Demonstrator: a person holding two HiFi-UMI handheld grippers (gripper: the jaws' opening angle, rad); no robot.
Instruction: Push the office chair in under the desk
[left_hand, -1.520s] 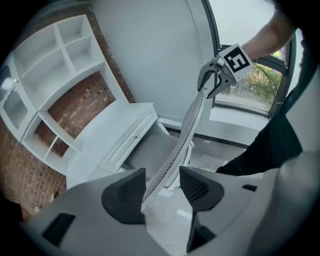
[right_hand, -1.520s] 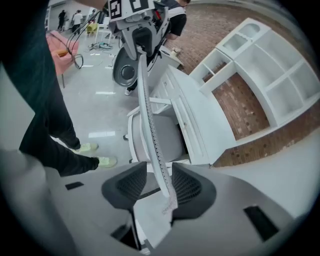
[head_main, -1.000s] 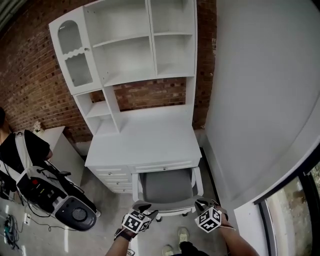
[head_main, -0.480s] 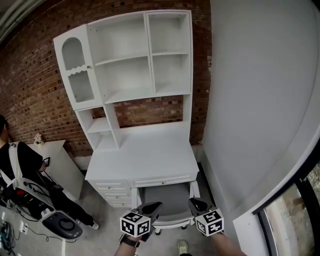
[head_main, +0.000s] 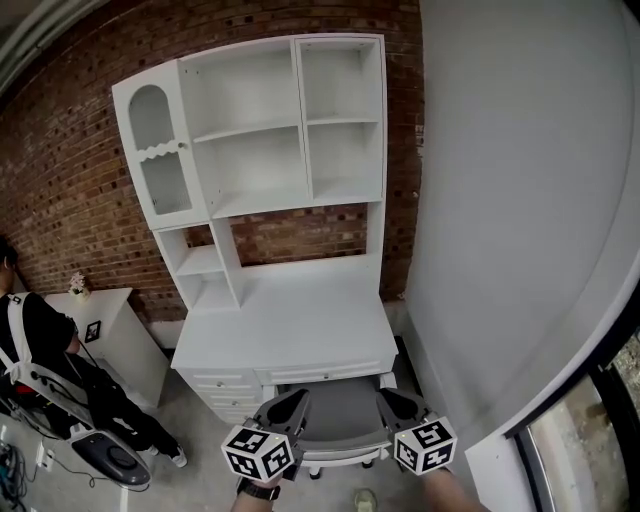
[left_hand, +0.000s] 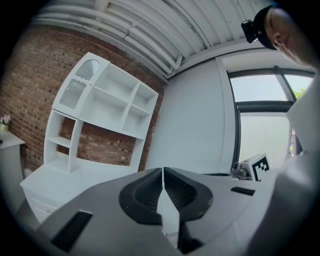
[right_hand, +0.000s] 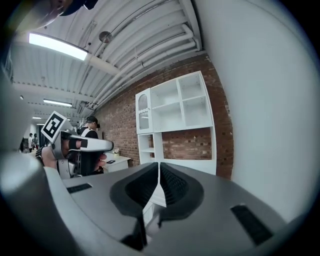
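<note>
Head view, looking down at a white desk with a tall shelf unit against a brick wall. The grey office chair sits pushed in under the desk's front edge, its seat between the drawers on the left and the desk's right leg.

Compared with a second ago, both tools have lifted off the chair's back and now hang in the air in front of it, pointing almost level at the shelves. The left gripper was spread then; its jaws have just been closing and now meet with nothing between them. The right gripper is clenched too, and empty. The camera has tipped upward, so more of the shelf unit shows and less floor.

The desk's right side stands close to a plain white wall, leaving only a narrow strip. Open floor lies to the left, bounded by a small white side table and a person standing beside it
</note>
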